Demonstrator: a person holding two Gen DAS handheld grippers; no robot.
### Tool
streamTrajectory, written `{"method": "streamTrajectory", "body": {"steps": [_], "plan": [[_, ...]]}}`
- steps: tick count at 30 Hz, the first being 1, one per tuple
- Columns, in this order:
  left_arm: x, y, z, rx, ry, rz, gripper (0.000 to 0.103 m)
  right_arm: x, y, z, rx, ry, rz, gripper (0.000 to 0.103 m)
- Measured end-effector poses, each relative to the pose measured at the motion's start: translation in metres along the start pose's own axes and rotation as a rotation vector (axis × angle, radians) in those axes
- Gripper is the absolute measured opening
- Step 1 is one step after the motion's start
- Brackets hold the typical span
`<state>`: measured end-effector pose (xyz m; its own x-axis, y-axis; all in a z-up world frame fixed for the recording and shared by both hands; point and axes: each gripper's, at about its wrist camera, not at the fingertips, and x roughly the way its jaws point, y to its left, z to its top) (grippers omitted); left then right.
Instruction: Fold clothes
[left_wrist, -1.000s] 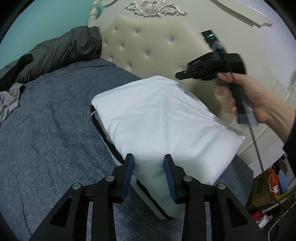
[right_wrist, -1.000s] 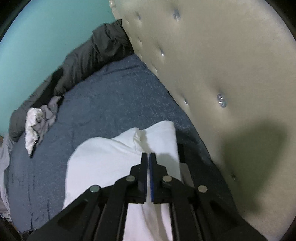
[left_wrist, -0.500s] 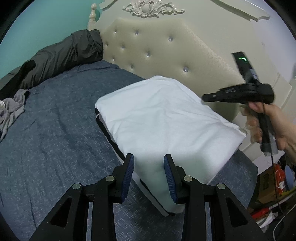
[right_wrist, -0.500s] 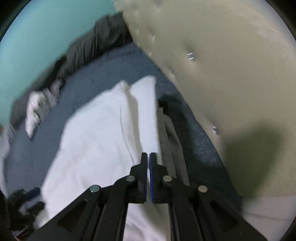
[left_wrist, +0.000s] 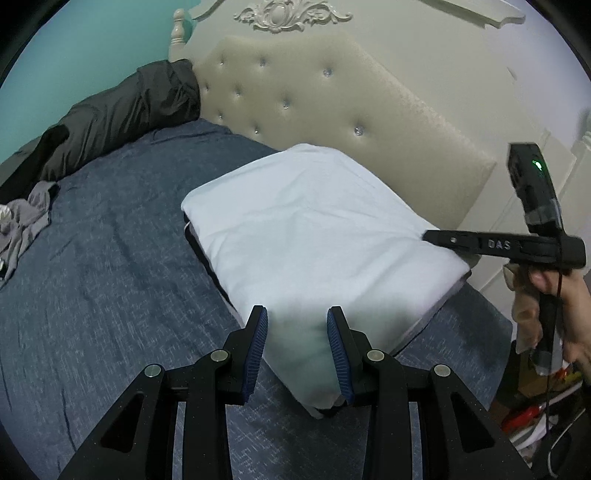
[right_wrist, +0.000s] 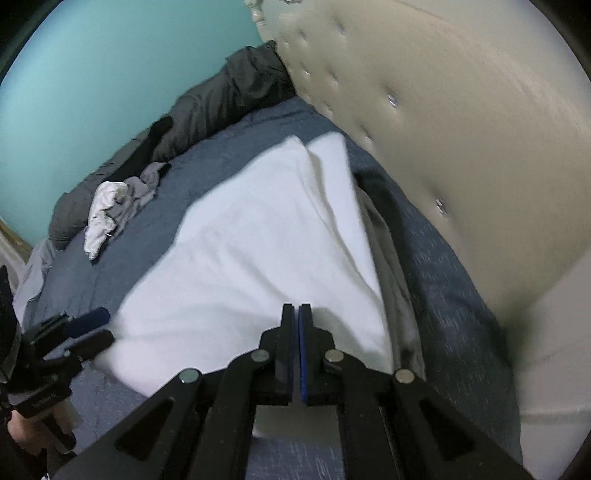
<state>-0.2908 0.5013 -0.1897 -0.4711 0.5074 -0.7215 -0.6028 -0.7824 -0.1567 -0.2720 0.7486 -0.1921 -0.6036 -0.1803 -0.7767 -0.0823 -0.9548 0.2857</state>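
A folded white garment lies on top of a stack of folded clothes on the blue bedspread, close to the headboard. It also shows in the right wrist view. My left gripper is open, its jaws either side of the stack's near corner, holding nothing. My right gripper is shut and empty, hovering over the garment's near edge; it shows at the right of the left wrist view. The left gripper shows at the lower left of the right wrist view.
A tufted cream headboard stands behind the stack. A dark grey duvet lies along the far side. Crumpled grey and white clothes lie on the bedspread. Clutter sits on the floor past the bed's right edge.
My right gripper has dropped from up by the headboard to the garment's right edge, staying shut. My left gripper has stayed open at the near corner.
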Motion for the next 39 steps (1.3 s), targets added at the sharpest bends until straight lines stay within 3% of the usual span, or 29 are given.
{"method": "streamTrajectory", "body": {"steps": [9, 39], "plan": [[-0.035, -0.008, 0.004, -0.021, -0.033, 0.022, 0.037, -0.046, -0.006, -0.017, 0.042, -0.109, -0.026, 0.002], [-0.196, -0.047, -0.007, 0.009, -0.185, 0.047, 0.04, -0.183, 0.09, -0.068, -0.019, -0.267, -0.009, 0.002]]}}
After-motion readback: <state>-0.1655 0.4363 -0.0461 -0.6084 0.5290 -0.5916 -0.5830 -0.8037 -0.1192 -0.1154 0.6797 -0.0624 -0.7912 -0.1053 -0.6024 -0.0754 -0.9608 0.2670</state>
